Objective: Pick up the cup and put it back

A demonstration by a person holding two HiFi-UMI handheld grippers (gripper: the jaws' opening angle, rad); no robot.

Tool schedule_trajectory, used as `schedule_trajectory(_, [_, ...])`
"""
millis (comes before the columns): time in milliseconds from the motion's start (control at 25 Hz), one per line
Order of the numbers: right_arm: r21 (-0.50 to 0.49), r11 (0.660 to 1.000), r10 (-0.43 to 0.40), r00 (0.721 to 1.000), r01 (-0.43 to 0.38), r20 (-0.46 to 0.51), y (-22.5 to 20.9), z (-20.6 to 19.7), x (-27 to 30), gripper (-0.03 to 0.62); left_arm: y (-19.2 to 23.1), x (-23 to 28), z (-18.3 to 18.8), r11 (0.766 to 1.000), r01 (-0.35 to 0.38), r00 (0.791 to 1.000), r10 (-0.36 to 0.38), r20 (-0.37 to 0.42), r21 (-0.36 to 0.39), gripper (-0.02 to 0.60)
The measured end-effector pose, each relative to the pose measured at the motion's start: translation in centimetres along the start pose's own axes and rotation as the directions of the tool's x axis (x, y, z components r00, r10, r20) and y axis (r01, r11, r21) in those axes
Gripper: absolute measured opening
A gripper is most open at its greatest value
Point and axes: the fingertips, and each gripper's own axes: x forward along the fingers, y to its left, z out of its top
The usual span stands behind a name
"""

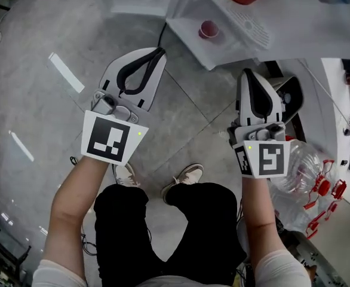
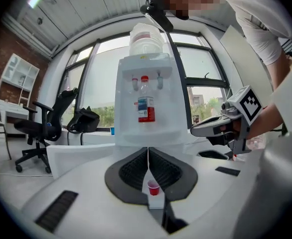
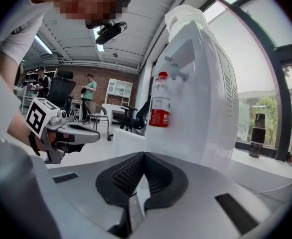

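Red cup (image 1: 209, 29) upright on white drip shelf (image 1: 246, 26) of water dispenser (image 2: 145, 83); untouched, well ahead of both grippers; in left gripper view it shows small and far off, through gap below touching jaw tips. Left gripper (image 1: 158, 52): fingers together, nothing held; aimed toward shelf. Right gripper (image 1: 250, 74): fingers together, empty. Red-labelled bottle (image 2: 145, 105) stands in dispenser recess above cup. Clear plastic jug (image 1: 300, 166) on floor by person's right leg; office chair (image 2: 39, 131) far left.
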Motion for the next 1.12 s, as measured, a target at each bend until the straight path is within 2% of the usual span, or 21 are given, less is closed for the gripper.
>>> schedule_trajectory(360, [-0.006,0.999,0.032,0.999,-0.032,-0.030,-0.8,-9.9,4.0,0.020,-0.6,6.5,-8.8,0.998,0.058,0.998,-0.058,0.010,0.002,0.026])
schedule_trajectory(600, [0.025,1.000,0.001,1.000,-0.001,0.020,-2.8,-12.2,5.5,0.020,-1.4,9.9,-13.2,0.994,0.102,0.995,-0.102,-0.008,0.028,0.029])
schedule_trajectory(760, [0.010,1.000,-0.010,0.998,0.009,0.056,-3.2,-13.3,5.7,0.020,-2.3,12.5,-15.6,0.988,0.143,0.990,-0.142,-0.016,0.062,0.075])
schedule_trajectory(840, [0.007,1.000,-0.025,0.998,0.024,0.061,-3.6,-14.0,5.6,0.020,-2.5,14.5,-17.3,0.986,0.164,0.986,-0.162,-0.036,0.043,0.086])
schedule_trajectory(960, [0.031,0.998,-0.058,0.996,0.056,0.061,-4.3,-14.3,5.0,0.020,-2.9,17.3,-20.4,0.981,0.191,0.977,-0.194,-0.083,-0.045,0.086])
schedule_trajectory(1040, [0.032,0.998,-0.057,0.996,0.055,0.066,-4.2,-13.9,4.6,0.020,-3.1,18.7,-21.7,0.978,0.203,0.972,-0.208,-0.107,-0.053,0.088])
schedule_trajectory(1120, [0.035,0.998,-0.058,0.996,0.056,0.071,-4.2,-13.6,4.0,0.020,-3.1,19.7,-22.5,0.976,0.207,0.969,-0.214,-0.124,-0.069,0.123])
